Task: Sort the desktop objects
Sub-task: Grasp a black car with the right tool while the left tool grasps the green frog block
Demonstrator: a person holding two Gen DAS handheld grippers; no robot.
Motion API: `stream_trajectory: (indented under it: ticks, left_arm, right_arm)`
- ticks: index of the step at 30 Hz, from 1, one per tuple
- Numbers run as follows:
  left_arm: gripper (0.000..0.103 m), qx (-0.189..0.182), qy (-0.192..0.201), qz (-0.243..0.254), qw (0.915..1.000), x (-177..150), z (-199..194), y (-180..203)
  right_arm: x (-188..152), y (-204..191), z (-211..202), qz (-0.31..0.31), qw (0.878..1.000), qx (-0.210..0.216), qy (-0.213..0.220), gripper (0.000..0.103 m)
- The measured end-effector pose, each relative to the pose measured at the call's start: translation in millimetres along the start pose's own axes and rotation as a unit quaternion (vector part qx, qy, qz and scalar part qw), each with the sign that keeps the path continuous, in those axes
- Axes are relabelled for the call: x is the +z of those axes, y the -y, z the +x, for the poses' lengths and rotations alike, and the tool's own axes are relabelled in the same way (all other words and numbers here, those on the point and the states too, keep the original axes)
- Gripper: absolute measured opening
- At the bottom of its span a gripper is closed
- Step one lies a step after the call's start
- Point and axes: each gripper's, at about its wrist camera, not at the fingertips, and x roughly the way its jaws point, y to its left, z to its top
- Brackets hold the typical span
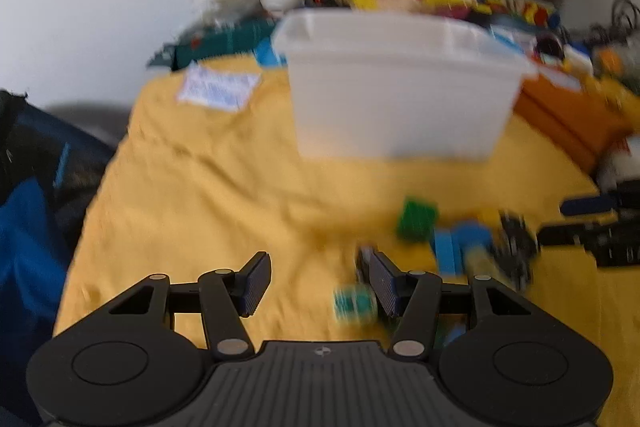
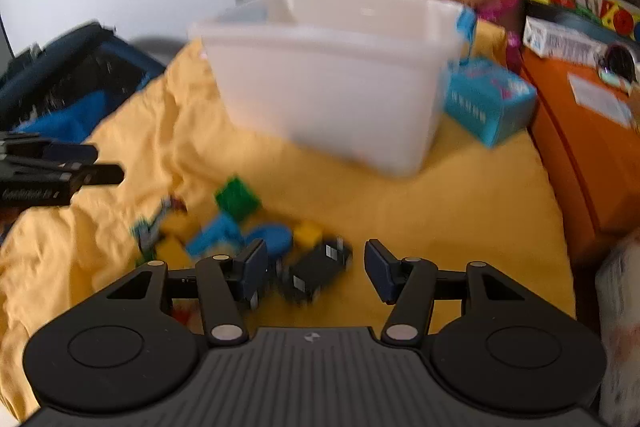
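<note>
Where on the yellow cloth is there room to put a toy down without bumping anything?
The yellow cloth is bare between the white tub, the paper note and the left gripper. Another bare strip lies between the tub and the orange box. It is crowded near the green block and black toy.

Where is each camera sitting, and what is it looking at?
Left wrist view: sits on the left gripper, looking forward over the yellow cloth at the white bin; its own open fingers show.
Right wrist view: sits on the right gripper, facing the same bin, above a black toy car; open fingers show.
Shared: bin, cloth, green block, and each sees the other gripper at its edge.
</note>
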Motion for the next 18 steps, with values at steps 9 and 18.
stream_trajectory:
  ticks: [9,18]
  left_arm:
    - [0.058,-0.003,-0.027,0.012,0.9996,-21.8,24.6,12.3]
    - [0.045,-0.014,-0.036,0.020,0.9991,-24.0,45.1,20.6]
  right_arm:
    - [-6.3,-1.2,-0.2,-0.004,1.000,-0.012,-0.012,0.058]
    - [-10.2,-7.4,12.2,-0.004,0.999,-0.038,-0.021,0.060]
